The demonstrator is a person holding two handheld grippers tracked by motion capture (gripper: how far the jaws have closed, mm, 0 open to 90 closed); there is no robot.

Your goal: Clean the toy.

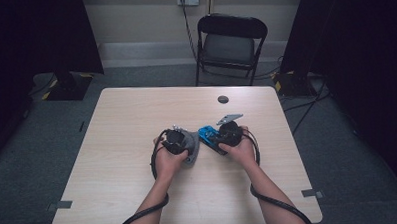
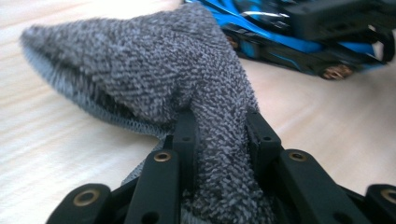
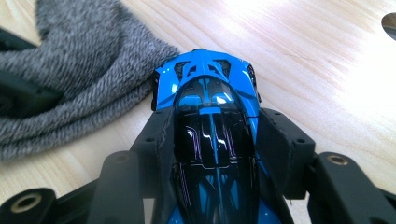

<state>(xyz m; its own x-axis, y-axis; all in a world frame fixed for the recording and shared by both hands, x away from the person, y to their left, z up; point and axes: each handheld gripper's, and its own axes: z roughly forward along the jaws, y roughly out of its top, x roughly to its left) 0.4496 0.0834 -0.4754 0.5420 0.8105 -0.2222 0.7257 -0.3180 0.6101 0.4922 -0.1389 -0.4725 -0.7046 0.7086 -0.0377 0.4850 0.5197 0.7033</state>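
Observation:
A grey knitted cloth (image 2: 154,70) lies bunched on the light wooden table (image 1: 136,114), and my left gripper (image 2: 218,133) is shut on a fold of it. In the high view the cloth (image 1: 191,145) lies under my left gripper (image 1: 176,141) near the table's middle. A blue and black toy car (image 3: 210,112) sits between the jaws of my right gripper (image 3: 212,140), which is shut on its sides. The car (image 1: 207,135) lies just right of the cloth, its nose touching the cloth's edge, with my right gripper (image 1: 231,133) over its right part.
A round dark hole (image 1: 223,99) is set in the table towards the far edge. A black folding chair (image 1: 229,43) stands beyond the table. Dark stands sit at the back left and back right on the floor.

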